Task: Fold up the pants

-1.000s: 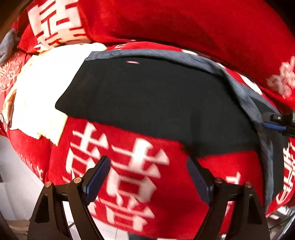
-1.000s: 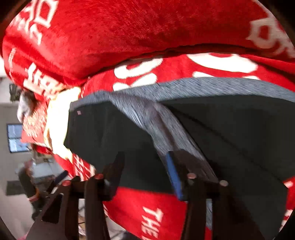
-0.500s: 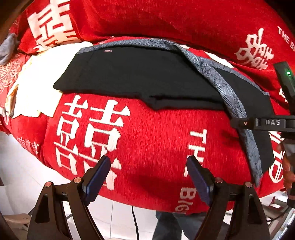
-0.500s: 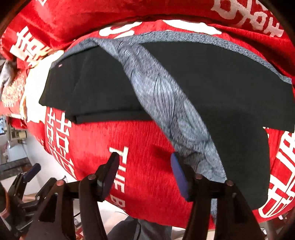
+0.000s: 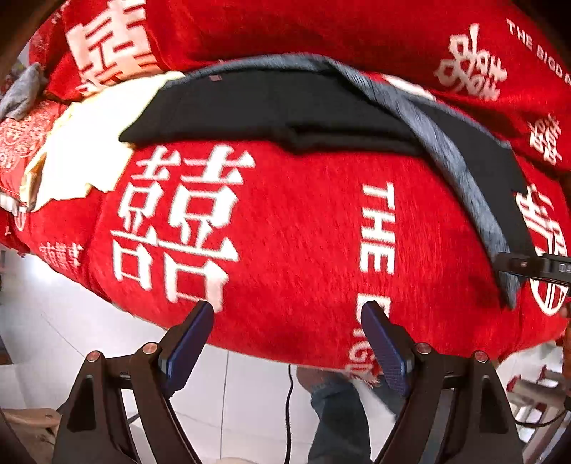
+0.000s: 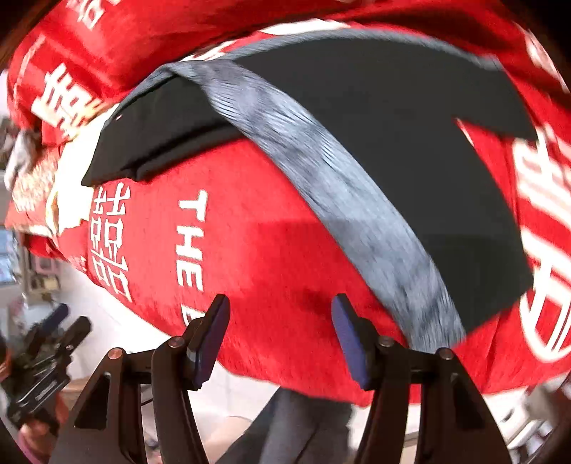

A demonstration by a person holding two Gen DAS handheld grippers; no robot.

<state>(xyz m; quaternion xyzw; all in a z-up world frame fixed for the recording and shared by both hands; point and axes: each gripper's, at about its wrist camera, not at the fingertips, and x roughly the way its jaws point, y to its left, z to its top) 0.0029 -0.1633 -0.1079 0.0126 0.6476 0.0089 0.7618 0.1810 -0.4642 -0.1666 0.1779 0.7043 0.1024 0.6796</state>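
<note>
Black pants (image 5: 271, 107) (image 6: 410, 117) with a grey patterned band (image 5: 449, 157) (image 6: 321, 167) lie folded across a red blanket (image 5: 285, 232) (image 6: 249, 250) printed with white characters. One leg lies flat to the left, the other part runs down to the right. My left gripper (image 5: 287, 332) stands open over the blanket's near edge, well short of the pants, nothing between its fingers. My right gripper (image 6: 280, 328) is open too, just left of the grey band's lower end, touching nothing. The right tool's body (image 5: 535, 266) shows at the left wrist view's right edge.
A cream cloth (image 5: 89, 142) lies left of the pants. More red blanket is heaped behind (image 5: 321, 32). Below the blanket's edge are white floor tiles (image 5: 249, 410), a cable (image 5: 289, 403) and a person's legs (image 6: 285, 428).
Both grippers have drawn back from the pants toward the blanket's near edge. The right jaws, earlier around the grey band, now stand wider and clear of it.
</note>
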